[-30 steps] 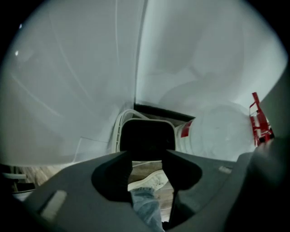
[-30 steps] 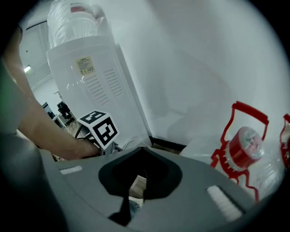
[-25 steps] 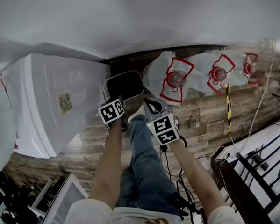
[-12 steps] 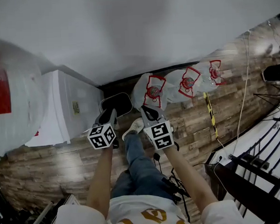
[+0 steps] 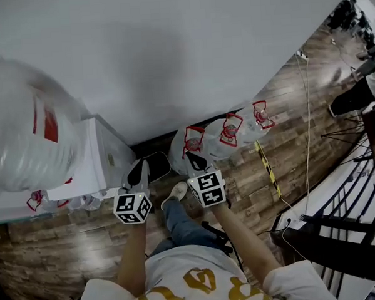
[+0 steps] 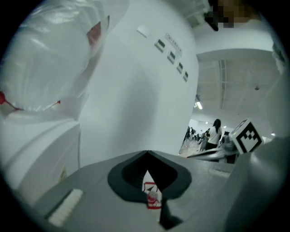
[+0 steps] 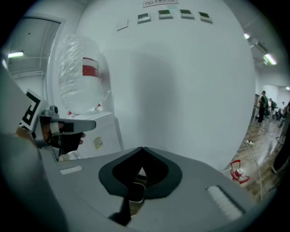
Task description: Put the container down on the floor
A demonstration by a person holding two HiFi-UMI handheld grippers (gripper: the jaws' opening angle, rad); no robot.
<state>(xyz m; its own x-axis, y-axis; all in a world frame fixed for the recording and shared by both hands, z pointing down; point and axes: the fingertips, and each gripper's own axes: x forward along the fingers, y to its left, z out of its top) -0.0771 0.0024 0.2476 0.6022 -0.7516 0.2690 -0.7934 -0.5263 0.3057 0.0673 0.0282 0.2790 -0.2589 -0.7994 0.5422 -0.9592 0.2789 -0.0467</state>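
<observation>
Both tools pressed together, nothing pinched: left gripper point(image 6: 147, 153) and right gripper point(image 7: 142, 148) each show jaw tips meeting with nothing between. Container point(image 5: 158, 166) — dark inside, light rim — sits on the wood floor point(image 5: 281, 147) by the wall, between a white appliance point(image 5: 91, 173) and 3 red-printed plastic bags point(image 5: 209, 148). Neither gripper holds it — person's shoe point(image 5: 176, 192) near.

Floor point(image 5: 288, 160) — glossy wood planks; bags point(image 5: 194, 151) — clear crinkly plastic; wall point(image 5: 170, 53) matt.
</observation>
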